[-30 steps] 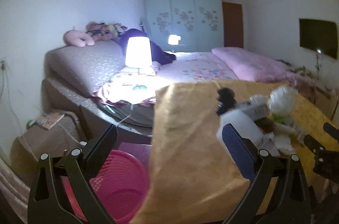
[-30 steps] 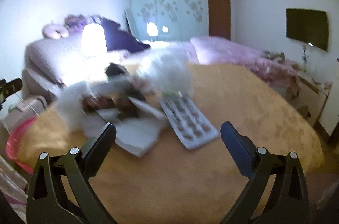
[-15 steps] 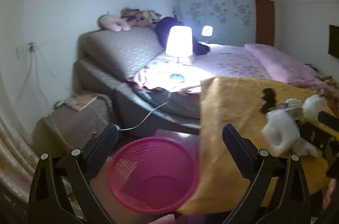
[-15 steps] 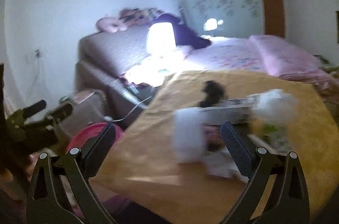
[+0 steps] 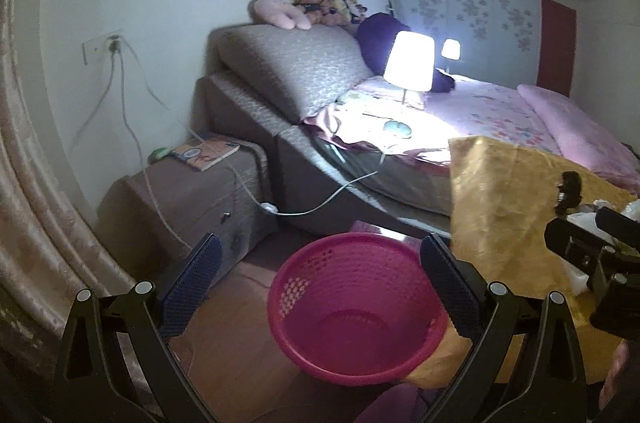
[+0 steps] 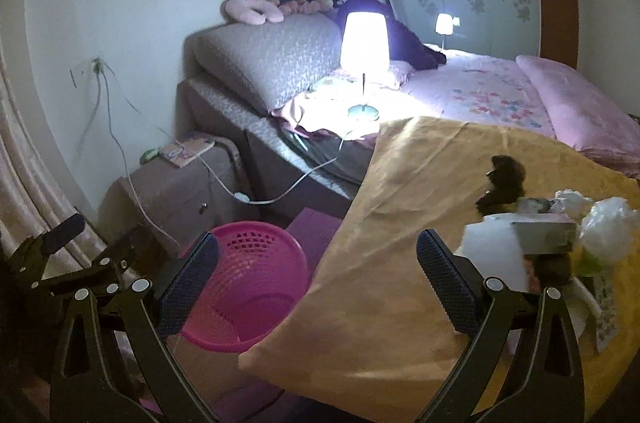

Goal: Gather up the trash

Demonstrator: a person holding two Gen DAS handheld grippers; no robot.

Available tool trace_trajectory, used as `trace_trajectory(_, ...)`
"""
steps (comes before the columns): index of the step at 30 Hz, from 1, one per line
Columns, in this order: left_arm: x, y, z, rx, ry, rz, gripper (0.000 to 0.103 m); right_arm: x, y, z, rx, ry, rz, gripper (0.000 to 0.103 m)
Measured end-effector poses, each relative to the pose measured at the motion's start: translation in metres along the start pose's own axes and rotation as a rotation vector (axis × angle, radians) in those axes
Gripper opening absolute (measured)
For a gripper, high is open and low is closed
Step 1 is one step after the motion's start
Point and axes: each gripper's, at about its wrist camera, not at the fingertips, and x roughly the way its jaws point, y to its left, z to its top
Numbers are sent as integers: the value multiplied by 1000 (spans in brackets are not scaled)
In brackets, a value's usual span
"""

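Observation:
A pink mesh wastebasket (image 5: pixel 356 307) stands on the floor beside the table with the yellow cloth (image 5: pixel 508 183); it also shows in the right wrist view (image 6: pixel 248 283). It looks empty. A pile of trash lies on the cloth at the right: a white crumpled piece (image 6: pixel 498 251), a white plastic wad (image 6: pixel 610 223), a black clump (image 6: pixel 502 183) and a small box (image 6: pixel 544 233). My left gripper (image 5: pixel 320 287) is open and empty above the basket. My right gripper (image 6: pixel 318 287) is open and empty over the table's left edge, left of the trash.
A bed (image 5: pixel 500 107) with pink bedding and a lit lamp (image 5: pixel 408 67) stands behind the table. A brown nightstand (image 5: pixel 188 199) with a book is left of the basket. Cables (image 5: pixel 128 119) hang from a wall socket. A curtain (image 5: pixel 24 223) hangs at far left.
Both grippers have swung left, away from the trash pile toward the basket and nightstand. The basket has come to the middle of the left wrist view. Both stay open and empty.

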Motion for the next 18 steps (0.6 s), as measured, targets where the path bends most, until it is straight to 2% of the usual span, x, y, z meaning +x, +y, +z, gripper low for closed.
trace_trajectory(7,10,13,-1,-44,28,25,95,4,14,-9,-17,17,15,96)
trace_trajectory(18,16,11,-5,-26,50,37,95,4,18,-14,-29,5,27,96)
